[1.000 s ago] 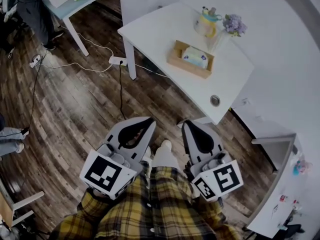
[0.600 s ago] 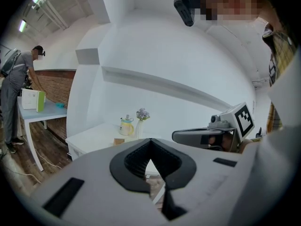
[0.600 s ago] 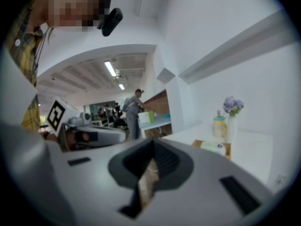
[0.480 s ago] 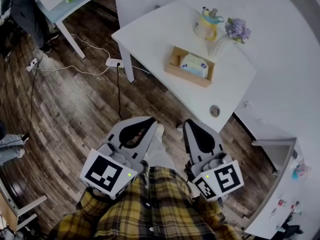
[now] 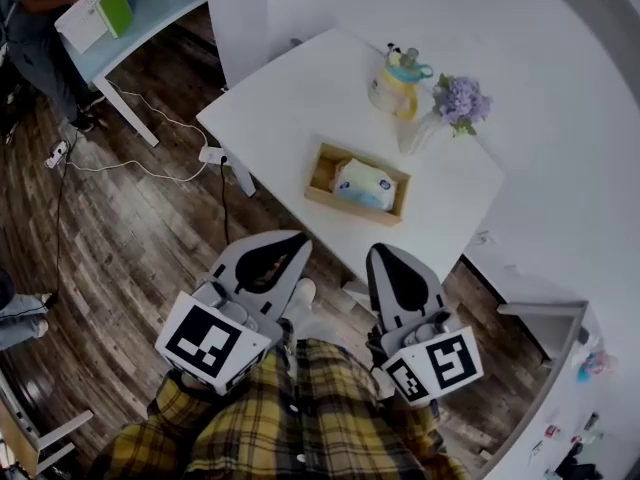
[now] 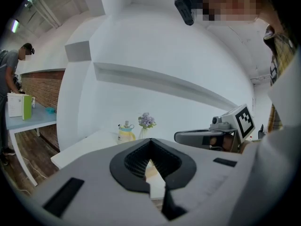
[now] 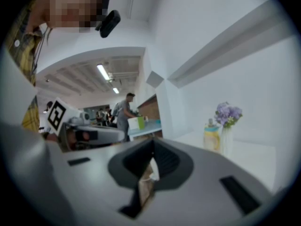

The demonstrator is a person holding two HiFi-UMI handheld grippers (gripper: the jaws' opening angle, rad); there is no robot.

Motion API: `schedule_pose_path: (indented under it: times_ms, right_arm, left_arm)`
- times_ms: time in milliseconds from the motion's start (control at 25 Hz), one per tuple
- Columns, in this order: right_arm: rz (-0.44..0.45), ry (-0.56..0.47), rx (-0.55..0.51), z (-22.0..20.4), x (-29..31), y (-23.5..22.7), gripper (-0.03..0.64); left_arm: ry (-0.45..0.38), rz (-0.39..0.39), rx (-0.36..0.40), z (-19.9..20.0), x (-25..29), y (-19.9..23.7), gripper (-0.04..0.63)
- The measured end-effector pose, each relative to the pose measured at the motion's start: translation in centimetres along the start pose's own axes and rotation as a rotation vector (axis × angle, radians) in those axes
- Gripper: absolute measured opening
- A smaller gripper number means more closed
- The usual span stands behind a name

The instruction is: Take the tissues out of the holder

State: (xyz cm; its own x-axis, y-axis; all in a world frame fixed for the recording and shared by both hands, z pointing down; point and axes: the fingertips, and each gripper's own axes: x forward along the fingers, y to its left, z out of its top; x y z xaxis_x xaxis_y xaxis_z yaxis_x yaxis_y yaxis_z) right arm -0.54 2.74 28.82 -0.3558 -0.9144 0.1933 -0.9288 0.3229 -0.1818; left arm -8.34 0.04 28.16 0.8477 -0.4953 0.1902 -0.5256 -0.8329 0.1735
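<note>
A shallow rectangular wooden holder point(image 5: 320, 176) sits mid-frame on the white table point(image 5: 290, 108), with a pale blue-and-white soft tissue pack point(image 5: 362, 183) lying inside it. Low in the frame, the left gripper point(image 5: 296, 240) and right gripper point(image 5: 386, 252) are both clenched on nothing, apart from the holder.

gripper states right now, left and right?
Left gripper: closed, holding nothing.
Right gripper: closed, holding nothing.
</note>
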Motion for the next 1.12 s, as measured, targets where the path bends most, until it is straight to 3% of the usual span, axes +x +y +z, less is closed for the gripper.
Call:
schedule_pose_path:
  times_ms: [320,600,1120]
  right_arm:
    - [-0.003,-0.005,0.008,1.3,1.7,-4.7,0.011]
    - [-0.006,0.012,0.030,0.8,1.9,-6.5,0.011]
    - [-0.089,0.017,0.063,0.3,3.2,-8.2,0.011]
  left_arm:
    - [-0.005,-0.003,-0.008,1.8,4.8,1.2,0.011]
    - [0.015,0.011,-0.025,1.7,6.6,1.9,0.011]
    - [0.026,-0.009,-0.028,2.2,8.8,5.6,0.011]
